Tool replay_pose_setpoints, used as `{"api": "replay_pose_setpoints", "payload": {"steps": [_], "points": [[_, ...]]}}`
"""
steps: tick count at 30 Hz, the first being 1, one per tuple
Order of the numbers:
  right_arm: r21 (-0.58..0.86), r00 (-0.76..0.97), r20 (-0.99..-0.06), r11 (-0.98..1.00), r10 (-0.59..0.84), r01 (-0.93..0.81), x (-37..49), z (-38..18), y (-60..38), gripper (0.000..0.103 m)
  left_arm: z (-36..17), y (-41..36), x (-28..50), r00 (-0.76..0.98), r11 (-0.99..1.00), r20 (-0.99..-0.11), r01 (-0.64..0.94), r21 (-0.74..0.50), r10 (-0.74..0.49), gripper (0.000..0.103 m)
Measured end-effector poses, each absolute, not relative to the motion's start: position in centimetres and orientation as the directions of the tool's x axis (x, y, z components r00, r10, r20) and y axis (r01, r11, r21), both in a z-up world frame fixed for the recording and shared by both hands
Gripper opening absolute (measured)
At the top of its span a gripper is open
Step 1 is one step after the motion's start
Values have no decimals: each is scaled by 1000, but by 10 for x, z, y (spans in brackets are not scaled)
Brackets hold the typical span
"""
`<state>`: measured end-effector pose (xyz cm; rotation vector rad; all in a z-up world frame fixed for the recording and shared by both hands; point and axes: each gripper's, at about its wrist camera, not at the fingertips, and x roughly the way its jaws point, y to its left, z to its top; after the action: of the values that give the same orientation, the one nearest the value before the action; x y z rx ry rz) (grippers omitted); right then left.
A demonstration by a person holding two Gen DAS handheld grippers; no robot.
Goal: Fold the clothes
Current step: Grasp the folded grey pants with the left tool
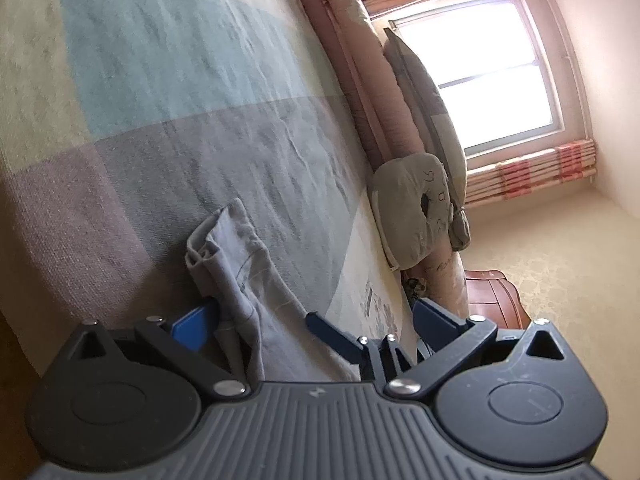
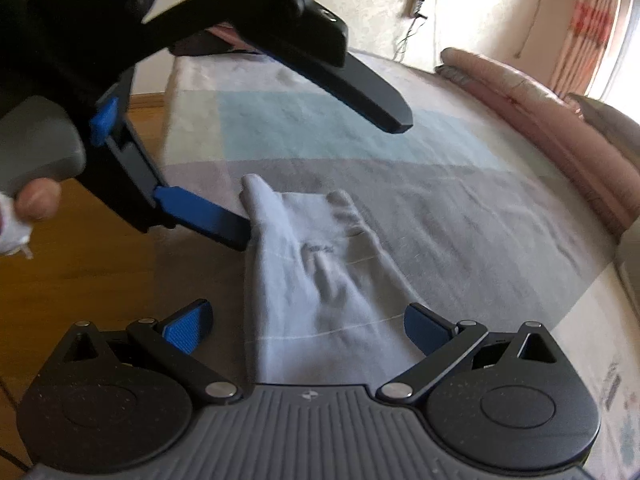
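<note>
Left wrist view: the left gripper (image 1: 312, 320) has its jaws wide apart, blue fingertips (image 1: 192, 326) showing on each side. The grey garment (image 1: 244, 276) lies on the colour-block bedspread (image 1: 180, 100) and runs straight into the gap between the fingers; its near end is hidden behind the gripper body. A third dark blue tip pokes up just right of the garment, whose it is cannot be told from here. Beyond the garment, at the bedspread's far edge, sit a rolled pink quilt (image 1: 360, 80) and a grey pillow (image 1: 412, 208). The window (image 1: 480, 68) is blown out, nothing readable through it.

Right wrist view: the right gripper (image 2: 308, 328) is also spread open, the garment (image 2: 316, 280) lying flat between its fingers and not pinched. The garment's near edge is cut off by the gripper body; the image is blurred, so the print near its middle is unreadable. The left gripper (image 2: 320, 176) comes in from the upper left, jaws apart, its lower blue finger touching the garment's far-left edge, upper finger well above the cloth. A hand (image 2: 36, 196) holds its handle, mostly out of frame. Wooden floor (image 2: 80, 280) shows left of the bedspread (image 2: 440, 200).
</note>
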<state>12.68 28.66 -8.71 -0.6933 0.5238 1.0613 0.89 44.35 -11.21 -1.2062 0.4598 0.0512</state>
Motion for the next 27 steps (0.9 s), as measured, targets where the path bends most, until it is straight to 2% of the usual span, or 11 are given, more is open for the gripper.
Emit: {"api": "replay_pose_setpoints", "payload": {"steps": [3,13,17,21,25,27], "points": [[-324,476,-663,352,577,-878,128,-89,287,103,-113,443,7,905,367,-372,-282,-886,-204,102],[-331,520,-601,403,607,-853,132,-77,280,103,-135,440,8,895,295,-375,-300,-907,-241,102],[-321,511,-606,401,610,-858,134,-75,280,103,-136,440,20,878,314,-418,-339,-887,-234,102],[-289,484,-622,395,616,-872,138,-72,272,103,-127,438,22,891,364,-391,-293,-884,-230,102],[-265,482,-623,414,616,-871,141,-66,261,103,-130,436,28,879,374,-417,-316,-872,-232,102],[-251,480,-626,425,614,-870,143,-62,252,103,-126,432,26,886,390,-395,-284,-876,-241,102]]}}
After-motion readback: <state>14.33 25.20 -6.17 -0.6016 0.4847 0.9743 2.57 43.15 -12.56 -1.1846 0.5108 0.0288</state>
